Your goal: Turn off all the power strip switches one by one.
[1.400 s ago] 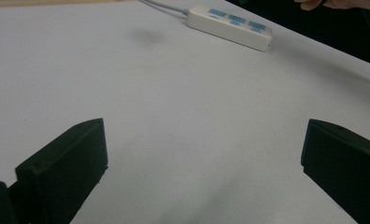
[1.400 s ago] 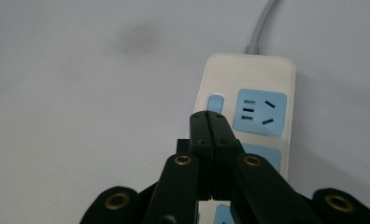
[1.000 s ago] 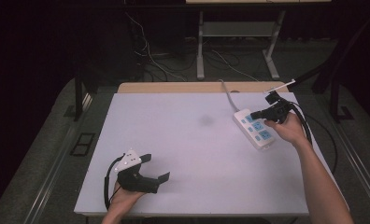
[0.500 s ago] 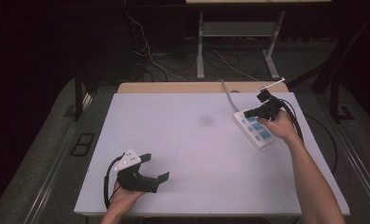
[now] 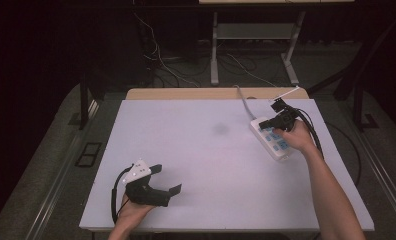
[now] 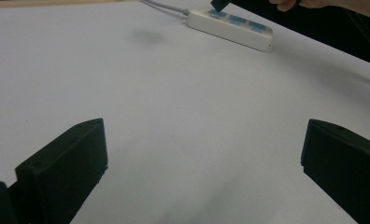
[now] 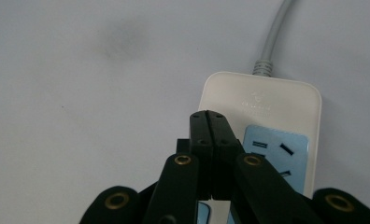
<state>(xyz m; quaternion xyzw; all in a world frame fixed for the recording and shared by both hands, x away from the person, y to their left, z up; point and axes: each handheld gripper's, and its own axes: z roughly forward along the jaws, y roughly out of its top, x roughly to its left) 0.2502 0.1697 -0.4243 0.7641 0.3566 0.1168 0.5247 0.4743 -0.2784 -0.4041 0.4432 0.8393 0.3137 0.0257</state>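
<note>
High view: right gripper [image 5: 272, 122] sits over the far end of the white power strip [image 5: 272, 141], which lies at the right side of the table [image 5: 206, 150], near the far edge, angled, with its grey cord [image 5: 244, 102] running off the back. Left gripper [image 5: 162, 180] rests at the near-left of the table, well apart from the strip, holding nothing. No plug or other item is on the table, so my read is that the job is pressing something on the strip or nudging it; no sign of a finished result yet.

Left gripper view: jaws spread wide, bare white tabletop [image 6: 183, 116] between them. Power strip [image 6: 232, 28] is far off at the top, with the tip of the other gripper [image 6: 219, 4] touching or just above its cord end; cannot tell which.

Right gripper view: jaws are pressed together, nothing between them. The tip lies over the white end of the power strip [image 7: 262, 100], just short of the first blue socket panel [image 7: 279, 149]. Whether it contacts the casing I cannot tell. Cord [image 7: 272, 42] exits at the top.

Surface: plain matte white, with one faint dark smudge [image 5: 220, 129] mid-table. Room: dark, grey carpet, loose cables [image 5: 156, 55] and a metal table frame [image 5: 251, 40] behind.
</note>
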